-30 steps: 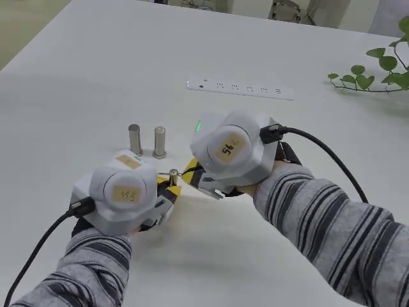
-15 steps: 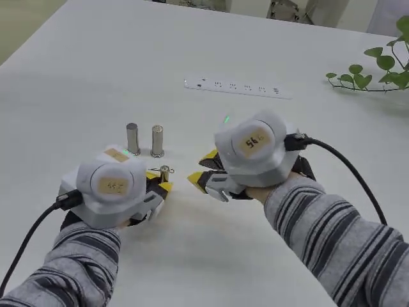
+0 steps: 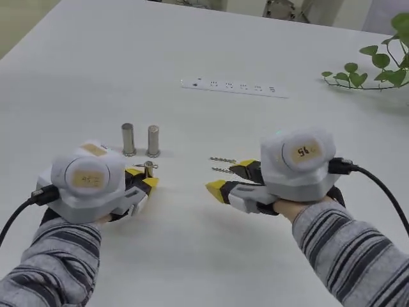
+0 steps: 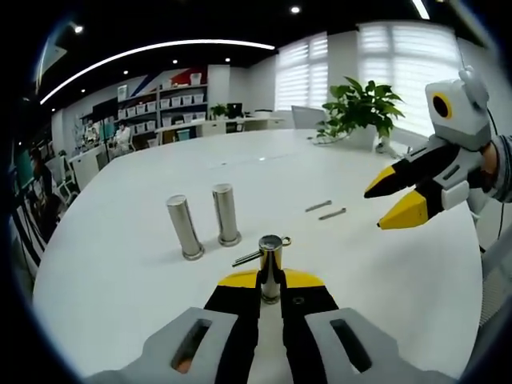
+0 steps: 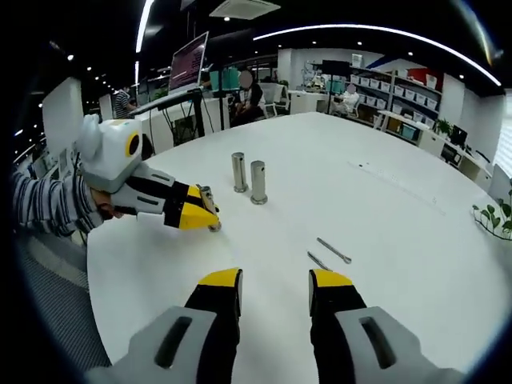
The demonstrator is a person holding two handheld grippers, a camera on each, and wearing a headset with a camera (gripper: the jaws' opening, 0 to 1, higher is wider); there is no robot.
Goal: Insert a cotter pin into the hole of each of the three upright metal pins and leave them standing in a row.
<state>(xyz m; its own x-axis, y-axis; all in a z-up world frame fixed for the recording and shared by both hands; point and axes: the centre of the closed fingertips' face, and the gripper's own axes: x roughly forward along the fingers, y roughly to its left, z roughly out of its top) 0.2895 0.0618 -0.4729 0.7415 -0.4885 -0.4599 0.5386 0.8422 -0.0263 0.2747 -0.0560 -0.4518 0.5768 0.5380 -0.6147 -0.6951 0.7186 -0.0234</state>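
Yellow-tipped left gripper (image 3: 146,184): lower left, jaws closed on pinned metal pin (image 4: 270,264), upright, cotter already through it.
Bare pins (image 3: 128,139): two, upright, just above it.
Loose cotter pins (image 3: 222,160): two, flat at centre, long axes left-right, just ahead of the right tips.
Right gripper (image 5: 274,292): jaws well apart, empty; the nearer one for pickup.

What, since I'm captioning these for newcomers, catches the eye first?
The left tongs grip an upright pin, a cotter pin through its top. Two bare pins stand just behind it, and two loose cotter pins lie on the table before the open right tongs.
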